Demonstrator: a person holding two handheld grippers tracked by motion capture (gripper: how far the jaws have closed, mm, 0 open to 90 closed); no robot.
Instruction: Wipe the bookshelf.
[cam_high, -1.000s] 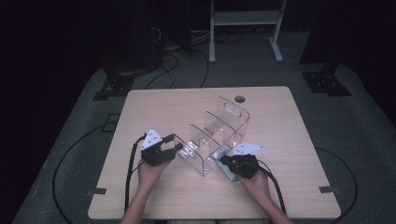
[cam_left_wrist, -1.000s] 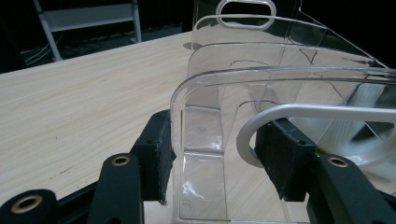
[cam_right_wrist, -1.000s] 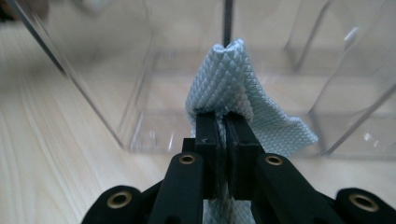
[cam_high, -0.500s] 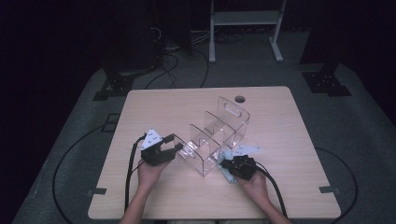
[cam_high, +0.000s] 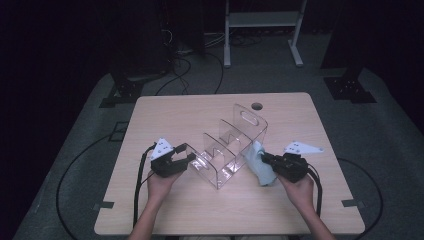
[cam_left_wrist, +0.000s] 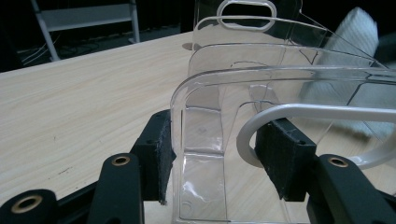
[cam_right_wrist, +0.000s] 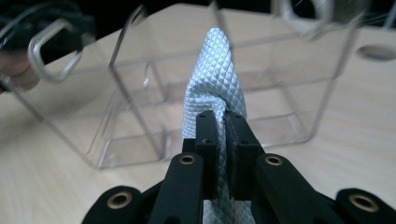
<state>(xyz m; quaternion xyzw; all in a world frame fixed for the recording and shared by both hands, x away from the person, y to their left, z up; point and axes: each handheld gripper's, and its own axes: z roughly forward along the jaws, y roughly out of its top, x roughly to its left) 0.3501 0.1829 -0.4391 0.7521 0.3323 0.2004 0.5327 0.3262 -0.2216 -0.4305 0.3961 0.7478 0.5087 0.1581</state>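
Note:
A clear plastic organizer (cam_high: 227, 150) with dividers and a handle slot stands on the wooden table (cam_high: 200, 215). My left gripper (cam_high: 190, 155) holds its near-left end. In the left gripper view, the end wall (cam_left_wrist: 219, 116) sits between the two pads (cam_left_wrist: 161, 154). My right gripper (cam_high: 265, 159) is shut on a pale blue quilted cloth (cam_high: 261, 169). The cloth rests against the organizer's right side. In the right gripper view the cloth (cam_right_wrist: 215, 79) rises from the shut jaws in front of the organizer (cam_right_wrist: 154, 93). The left gripper view shows the cloth (cam_left_wrist: 359, 28) blurred beyond the organizer.
A round cable hole (cam_high: 257, 106) lies in the table behind the organizer. A white metal frame (cam_high: 262, 20) and cables (cam_high: 190, 65) sit on the dark floor beyond the far edge. Bare tabletop lies to the left and in front.
My right gripper has swung to the right and slightly away with the cloth, still against the organizer's right side. The left gripper and organizer have stayed put.

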